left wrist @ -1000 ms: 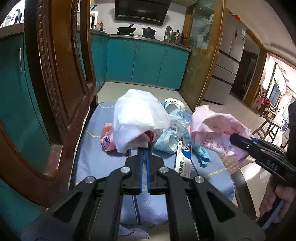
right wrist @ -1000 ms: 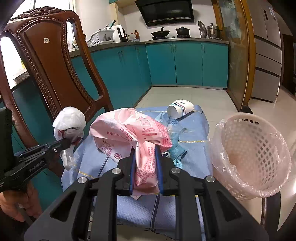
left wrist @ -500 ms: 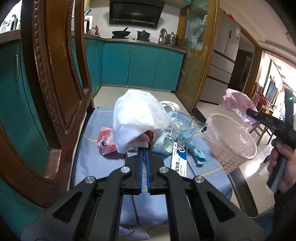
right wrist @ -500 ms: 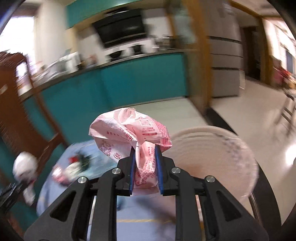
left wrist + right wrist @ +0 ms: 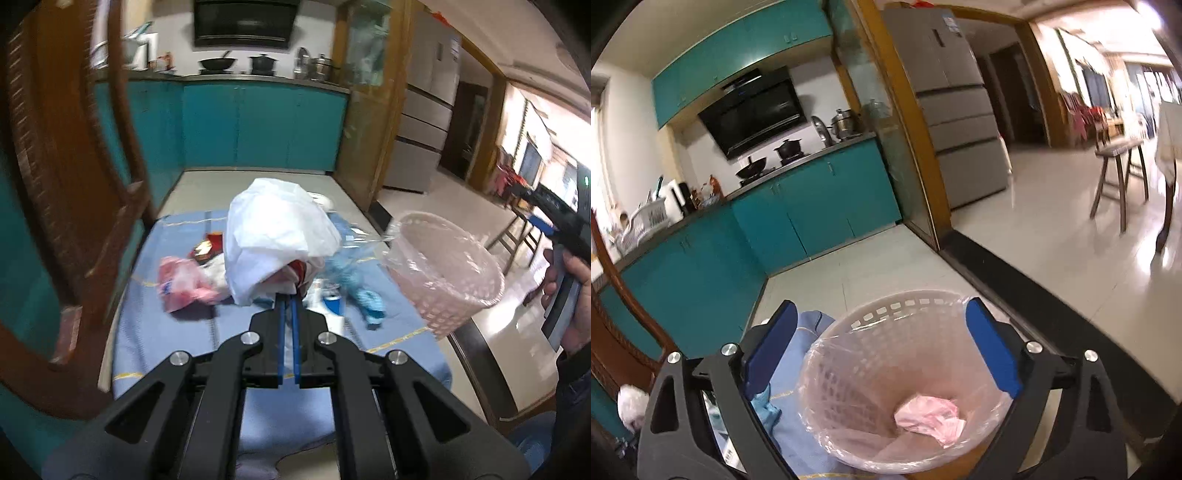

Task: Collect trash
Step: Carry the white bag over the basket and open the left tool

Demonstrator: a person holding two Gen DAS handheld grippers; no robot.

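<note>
My left gripper is shut on a crumpled white plastic bag and holds it above the blue cloth. My right gripper is open and empty, right above the lined pink basket. A crumpled pink bag lies inside the basket. In the left wrist view the basket stands at the table's right edge, with the right gripper beyond it. More trash lies on the cloth: a pink wrapper, blue wrappers and a red-black packet.
A carved wooden chair stands close on the left. Teal kitchen cabinets lie beyond the table. The table's dark right edge borders open tiled floor. A wooden stool stands far right.
My right gripper swung over the basket, opened and let go of the pink bag, which now lies in the basket. My left gripper still holds the white bag and has shifted a little right.
</note>
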